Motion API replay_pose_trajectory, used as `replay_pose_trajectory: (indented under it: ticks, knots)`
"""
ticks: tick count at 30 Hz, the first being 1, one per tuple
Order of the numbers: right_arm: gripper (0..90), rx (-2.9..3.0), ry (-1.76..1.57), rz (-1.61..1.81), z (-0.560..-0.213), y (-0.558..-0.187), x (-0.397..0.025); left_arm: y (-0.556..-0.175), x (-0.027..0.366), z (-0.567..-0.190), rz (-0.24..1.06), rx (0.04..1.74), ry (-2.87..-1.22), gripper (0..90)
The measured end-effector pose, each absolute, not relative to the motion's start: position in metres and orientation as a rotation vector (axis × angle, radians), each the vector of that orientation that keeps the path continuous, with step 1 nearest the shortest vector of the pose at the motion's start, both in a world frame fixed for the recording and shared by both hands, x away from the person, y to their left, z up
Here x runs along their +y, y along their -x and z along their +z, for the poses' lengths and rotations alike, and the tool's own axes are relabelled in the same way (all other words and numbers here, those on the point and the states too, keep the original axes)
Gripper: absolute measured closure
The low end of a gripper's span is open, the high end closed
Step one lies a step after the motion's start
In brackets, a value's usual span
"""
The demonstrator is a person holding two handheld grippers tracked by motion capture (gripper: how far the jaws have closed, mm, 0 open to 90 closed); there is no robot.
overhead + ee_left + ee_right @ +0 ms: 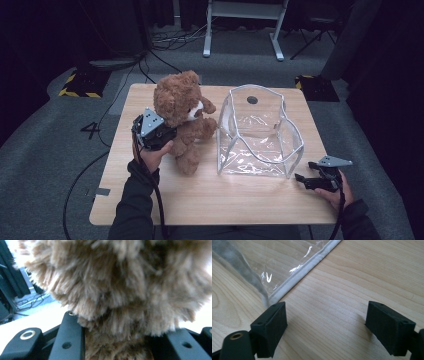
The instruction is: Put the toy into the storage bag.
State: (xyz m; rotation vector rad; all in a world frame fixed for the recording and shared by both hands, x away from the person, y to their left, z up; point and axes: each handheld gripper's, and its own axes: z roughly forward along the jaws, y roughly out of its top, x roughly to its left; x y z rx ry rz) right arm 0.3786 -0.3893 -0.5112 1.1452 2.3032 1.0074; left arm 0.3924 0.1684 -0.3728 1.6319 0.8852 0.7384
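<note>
From my remote seat, the teddy bear (120,290) is a blur of fur cut off on every side in the left gripper view, its back hides the left gripper (159,136) tips in the high view, and the clear bag (274,262) runs off the frame's top.

The teddy bear (182,120) stands on the table (200,200), apparently just left of the bag (257,132).
</note>
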Motion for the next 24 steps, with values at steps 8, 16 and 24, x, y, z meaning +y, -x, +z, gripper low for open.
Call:
replay_pose_trajectory:
  ticks: [8,16,24]
  knots:
    - [17.2,2.303,-1.145,1.007,-0.511,-0.379,-0.389,-0.401,0.168,-0.349,0.732,0.858,-1.588,61.5]
    - [17.2,2.301,-1.148,1.007,-0.511,-0.379,-0.389,-0.407,0.164,-0.332,0.752,0.869,-1.578,61.3]
    - [17.2,2.301,-1.149,1.008,-0.511,-0.379,-0.389,-0.409,0.16,-0.309,0.767,0.848,-1.54,61.0]
